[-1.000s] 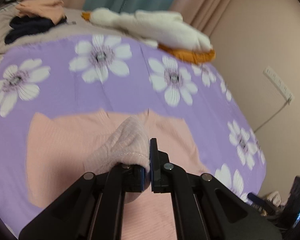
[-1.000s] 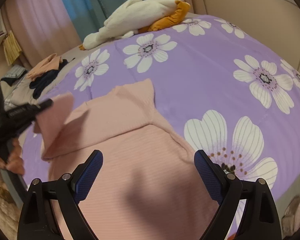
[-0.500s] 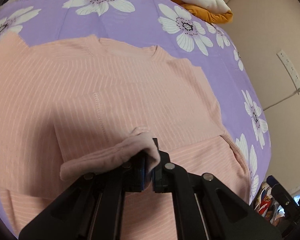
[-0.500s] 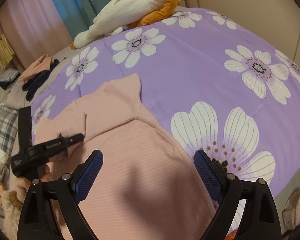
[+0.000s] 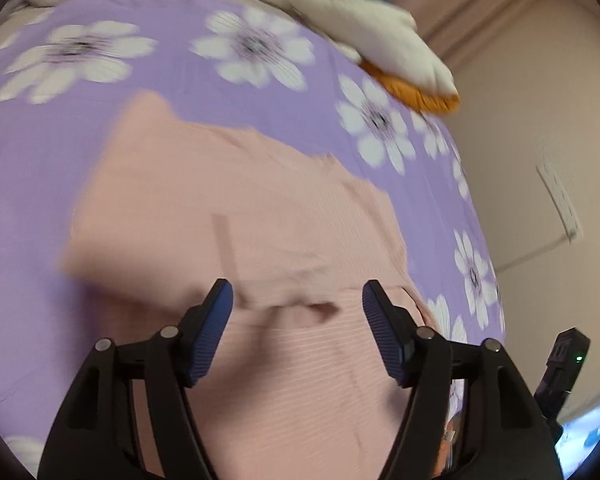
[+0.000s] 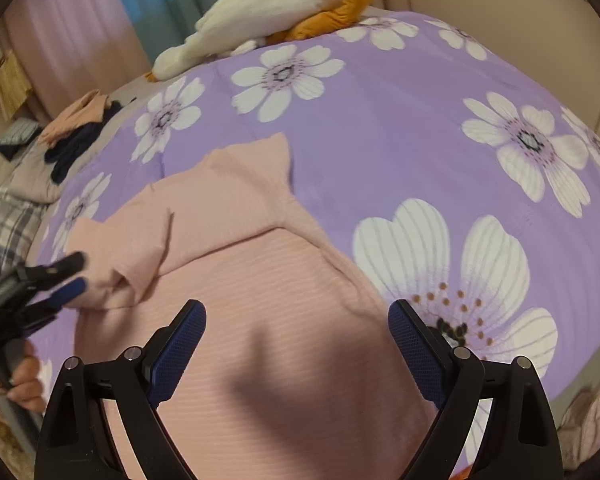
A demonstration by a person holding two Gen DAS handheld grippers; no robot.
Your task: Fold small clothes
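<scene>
1. Left wrist view: the left gripper hangs over the pink top, its jaws opening with nothing pinched between them; the picture is blurred.
2. The top lies flat on the purple floral bedspread, one sleeve folded in over its body.
3. Right wrist view: the right gripper is spread wide above the top's lower part, empty.
4. A white and orange plush sits at the bed's far edge.
</scene>
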